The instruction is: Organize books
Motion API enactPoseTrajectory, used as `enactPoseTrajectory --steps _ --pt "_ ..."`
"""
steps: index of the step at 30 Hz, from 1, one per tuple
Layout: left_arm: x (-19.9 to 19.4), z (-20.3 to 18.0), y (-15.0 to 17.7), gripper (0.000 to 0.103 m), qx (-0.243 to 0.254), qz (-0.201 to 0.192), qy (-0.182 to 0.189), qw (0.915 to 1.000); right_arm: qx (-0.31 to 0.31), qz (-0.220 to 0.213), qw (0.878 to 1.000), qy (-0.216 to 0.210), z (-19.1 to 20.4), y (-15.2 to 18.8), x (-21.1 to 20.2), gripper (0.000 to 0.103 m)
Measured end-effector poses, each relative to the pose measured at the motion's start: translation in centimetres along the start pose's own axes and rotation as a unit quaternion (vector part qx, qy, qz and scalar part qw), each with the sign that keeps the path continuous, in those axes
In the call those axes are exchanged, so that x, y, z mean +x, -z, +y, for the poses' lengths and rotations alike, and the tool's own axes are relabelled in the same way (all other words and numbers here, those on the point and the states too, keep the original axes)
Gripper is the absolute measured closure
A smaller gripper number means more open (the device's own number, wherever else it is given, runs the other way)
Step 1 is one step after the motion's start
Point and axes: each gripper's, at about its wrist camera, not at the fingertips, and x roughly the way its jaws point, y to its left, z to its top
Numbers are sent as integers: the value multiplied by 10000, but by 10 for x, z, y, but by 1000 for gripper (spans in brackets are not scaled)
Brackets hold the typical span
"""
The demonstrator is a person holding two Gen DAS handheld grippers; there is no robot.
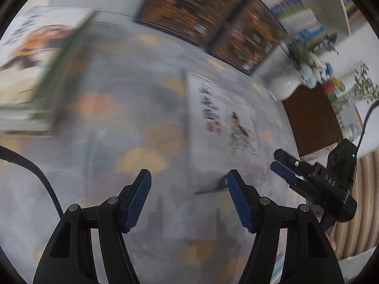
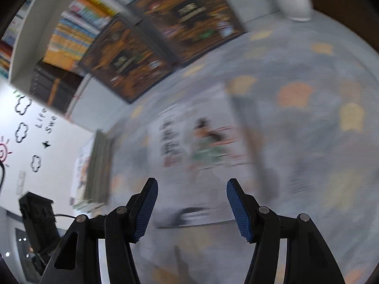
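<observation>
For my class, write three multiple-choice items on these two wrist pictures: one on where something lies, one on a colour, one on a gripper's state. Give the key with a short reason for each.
1. Where does the white book with the drawn figure lie?
A. Flat on the patterned cloth
B. Upright on the shelf
C. Between the left gripper's jaws

2. What colour are the pads on the gripper fingers?
A. Red
B. Blue
C. Yellow

3. How is the right gripper?
A. Shut on a book
B. Shut and empty
C. Open and empty

Key: 1 A, its cover faces up on the patterned cloth; 2 B, ribbed blue pads in both views; 3 C, its jaws stand apart with only cloth behind.
</observation>
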Motion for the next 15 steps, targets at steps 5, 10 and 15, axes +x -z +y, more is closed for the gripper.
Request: enactPoseTrajectory --steps 5,10,15 --pt "44 -33 -6 41 227 94 -257 9994 -401 42 9986 330 -24 -10 -11 59" --pt "63 -35 -10 42 111 133 -704 9974 -900 117 9946 513 -23 -15 9 72" --pt "68 -33 -12 47 11 93 -655 9978 -1185 164 9911 578 -18 -24 29 75"
